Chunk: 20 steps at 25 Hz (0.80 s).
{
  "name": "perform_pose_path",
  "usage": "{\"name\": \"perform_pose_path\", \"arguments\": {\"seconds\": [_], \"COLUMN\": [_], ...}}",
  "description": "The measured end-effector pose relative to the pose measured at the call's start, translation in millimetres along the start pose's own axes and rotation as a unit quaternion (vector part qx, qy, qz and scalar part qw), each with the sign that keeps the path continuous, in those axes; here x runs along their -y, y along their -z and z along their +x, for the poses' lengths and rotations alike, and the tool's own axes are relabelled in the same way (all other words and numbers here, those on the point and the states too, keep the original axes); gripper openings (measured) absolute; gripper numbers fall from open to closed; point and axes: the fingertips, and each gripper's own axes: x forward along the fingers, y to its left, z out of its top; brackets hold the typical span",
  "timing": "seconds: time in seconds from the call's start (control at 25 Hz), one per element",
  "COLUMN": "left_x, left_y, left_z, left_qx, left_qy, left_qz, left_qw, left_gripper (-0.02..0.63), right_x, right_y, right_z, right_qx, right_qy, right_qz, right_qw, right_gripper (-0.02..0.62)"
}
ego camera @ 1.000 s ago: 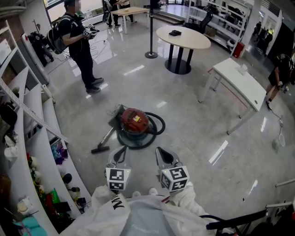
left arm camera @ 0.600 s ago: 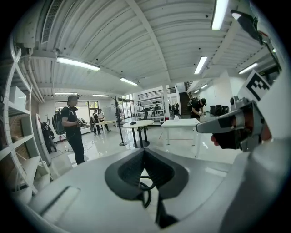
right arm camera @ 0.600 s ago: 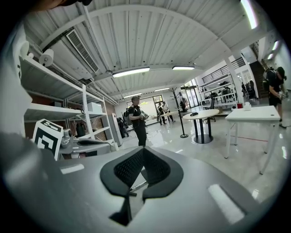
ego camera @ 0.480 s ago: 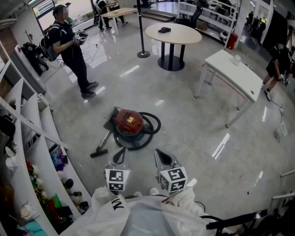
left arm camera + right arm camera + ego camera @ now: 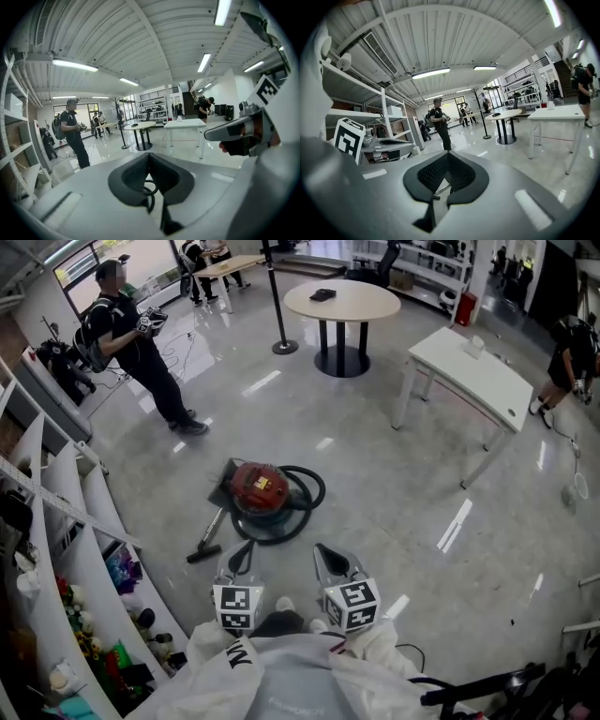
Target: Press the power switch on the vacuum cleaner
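The red canister vacuum cleaner [image 5: 260, 487] lies on the grey floor, its black hose [image 5: 302, 502] coiled around it and its wand and floor nozzle [image 5: 204, 551] stretched to the left. My left gripper [image 5: 247, 548] and right gripper [image 5: 322, 550] hang side by side just short of the hose, both above the floor and touching nothing. In the left gripper view the gripper [image 5: 149, 155] has its tips together, with a loop of hose [image 5: 149, 188] showing through the gap. The right gripper [image 5: 447, 153] is likewise shut and empty.
White shelving [image 5: 70, 549] full of small items runs along the left. A person [image 5: 134, 345] stands beyond the vacuum at the far left. A round table [image 5: 341, 302] and a white rectangular table [image 5: 473, 376] stand further back, and another person [image 5: 572, 352] at the far right.
The head view has crept forward, so the vacuum sits a little nearer the grippers. Both grippers keep their place and stay shut. The person at the left has shifted slightly.
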Motion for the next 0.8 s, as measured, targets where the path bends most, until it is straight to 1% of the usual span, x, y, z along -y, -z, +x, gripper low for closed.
{"name": "perform_pose_path", "arguments": {"seconds": [0.12,0.28,0.56,0.8], "left_x": [0.5,-4.0,-24.1,-52.3], "left_y": [-5.4,-1.3,3.8,11.5], "left_z": [5.5,11.5,27.0,40.7], "left_qx": [0.006,0.006,0.005,-0.002], "left_qy": [0.004,0.005,-0.002,-0.016], "left_qz": [-0.002,-0.013,-0.025,-0.039], "left_qw": [1.0,0.9999,0.9997,0.9991], "left_gripper": [0.0,0.0,0.0,0.0], "right_x": [3.1,5.9,6.8,2.1], "right_y": [-1.7,-4.3,-8.8,-11.3], "right_z": [3.5,11.7,38.4,70.3], "right_qx": [-0.002,-0.006,-0.016,-0.031], "right_qy": [0.003,0.006,0.005,-0.007], "right_qz": [-0.005,-0.012,-0.021,-0.028], "right_qw": [1.0,1.0,1.0,0.999], "right_gripper": [-0.002,-0.002,-0.002,-0.002]}}
